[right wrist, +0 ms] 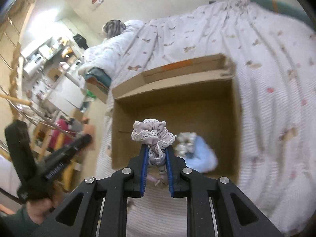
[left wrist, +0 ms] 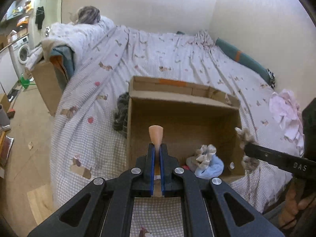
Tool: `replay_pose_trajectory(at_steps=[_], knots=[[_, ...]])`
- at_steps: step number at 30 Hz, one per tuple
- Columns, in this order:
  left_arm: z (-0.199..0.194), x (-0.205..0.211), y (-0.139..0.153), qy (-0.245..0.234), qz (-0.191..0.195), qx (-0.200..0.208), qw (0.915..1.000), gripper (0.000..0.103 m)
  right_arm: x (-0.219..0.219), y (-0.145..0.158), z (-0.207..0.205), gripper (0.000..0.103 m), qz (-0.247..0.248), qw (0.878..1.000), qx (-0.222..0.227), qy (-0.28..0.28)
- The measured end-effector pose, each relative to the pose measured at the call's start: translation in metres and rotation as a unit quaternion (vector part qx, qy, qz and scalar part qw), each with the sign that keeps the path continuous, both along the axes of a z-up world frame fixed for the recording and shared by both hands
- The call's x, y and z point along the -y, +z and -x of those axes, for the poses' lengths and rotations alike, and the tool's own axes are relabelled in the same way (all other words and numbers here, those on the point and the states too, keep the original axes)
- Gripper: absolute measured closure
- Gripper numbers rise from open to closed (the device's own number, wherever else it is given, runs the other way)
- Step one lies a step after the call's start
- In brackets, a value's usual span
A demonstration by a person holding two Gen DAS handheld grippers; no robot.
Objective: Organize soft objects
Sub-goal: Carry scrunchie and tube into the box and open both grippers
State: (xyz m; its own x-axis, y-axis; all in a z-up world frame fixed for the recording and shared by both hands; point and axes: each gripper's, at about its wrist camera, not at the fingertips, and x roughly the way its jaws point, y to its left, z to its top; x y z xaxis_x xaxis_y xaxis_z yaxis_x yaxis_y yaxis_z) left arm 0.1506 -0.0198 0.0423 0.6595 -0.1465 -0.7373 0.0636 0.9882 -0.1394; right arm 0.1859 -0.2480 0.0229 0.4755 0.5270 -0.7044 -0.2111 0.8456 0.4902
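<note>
The left gripper [left wrist: 157, 148] is clenching a peach-coloured soft piece [left wrist: 156, 135] between its blue pads, the piece sticking up past the fingertips and hanging over the open cardboard box [left wrist: 197, 100] that is sitting on the bed [left wrist: 158, 59] straight ahead of it. The right gripper [right wrist: 157, 150] is grasping a lilac lace-trimmed scrunchie [right wrist: 152, 133], its jaws pressing in on the bunched fabric, which is bulging above the tips and trailing down between the fingers; in the left wrist view this gripper [left wrist: 244, 146] is reaching in from the right at the box's right wall. Inside the box, ahead and slightly right of both grippers, a pale blue fluffy item [left wrist: 212, 166] is lying in the near corner with a cream ruffled piece [left wrist: 205, 154] resting on top of it. Left of the box, just beside its wall, a dark knitted item [left wrist: 121, 112] is lying on the bed. Far right of the left gripper, a pink crumpled cloth [left wrist: 284, 112] is lying on the printed sheet.
</note>
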Motion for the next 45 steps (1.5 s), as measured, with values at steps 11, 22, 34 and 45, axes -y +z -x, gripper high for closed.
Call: replay_pose_trajectory(at_steps=[11, 22, 34, 45], knots=[[-0.032, -0.001, -0.056, 0.001, 0.017, -0.047, 0.9988, 0.098, -0.017, -0.053, -0.02, 0.084, -0.02, 0.999, -0.029, 0.005], [-0.03, 0.026, -0.074, -0.041, 0.0, -0.071, 0.9966, 0.098, -0.021, -0.069, -0.033, 0.084, -0.043, 0.998, -0.052, -0.002], [-0.031, 0.027, -0.074, -0.03, -0.006, -0.068, 0.9973, 0.095, -0.017, -0.068, -0.027, 0.084, -0.043, 0.998, -0.048, -0.004], [-0.025, 0.022, -0.058, -0.012, -0.017, -0.029, 0.9994, 0.053, -0.013, -0.052, -0.021, 0.044, -0.035, 0.999, -0.01, -0.017]])
